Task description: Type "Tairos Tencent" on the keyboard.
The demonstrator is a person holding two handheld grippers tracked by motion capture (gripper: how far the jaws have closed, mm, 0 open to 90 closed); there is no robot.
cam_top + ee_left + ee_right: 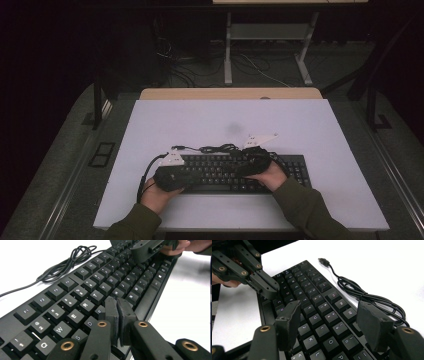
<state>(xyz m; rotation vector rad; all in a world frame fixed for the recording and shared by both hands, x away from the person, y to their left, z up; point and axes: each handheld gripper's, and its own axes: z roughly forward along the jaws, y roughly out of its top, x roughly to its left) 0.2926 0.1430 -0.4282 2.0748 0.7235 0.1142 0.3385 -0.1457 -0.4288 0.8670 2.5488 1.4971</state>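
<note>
- A dim room is seen, with a white counter (pixel 320 130) in the middle and a second table's legs on the dark floor behind it
- A black keyboard (pixel 220 172) is laid flat on the near half of the counter, its long side running left to right
- The keyboard's black cable (pixel 362 293) is coiled loosely on the counter just behind the top row of keys, and its plug (pixel 323 261) is left lying free
- The left gripper (pixel 118 303) is held over the left part of the keyboard; its jaws are pressed together with nothing between them, and their tips are set down at the keys near the F and G, though contact cannot be told for sure
- The right gripper (pixel 329 315) is held above the right-hand letter keys; its jaws are spread wide apart and nothing is grasped, the keys being seen clear between them
- Both grippers are carried by hands in green sleeves, which are brought in from the near edge
</note>
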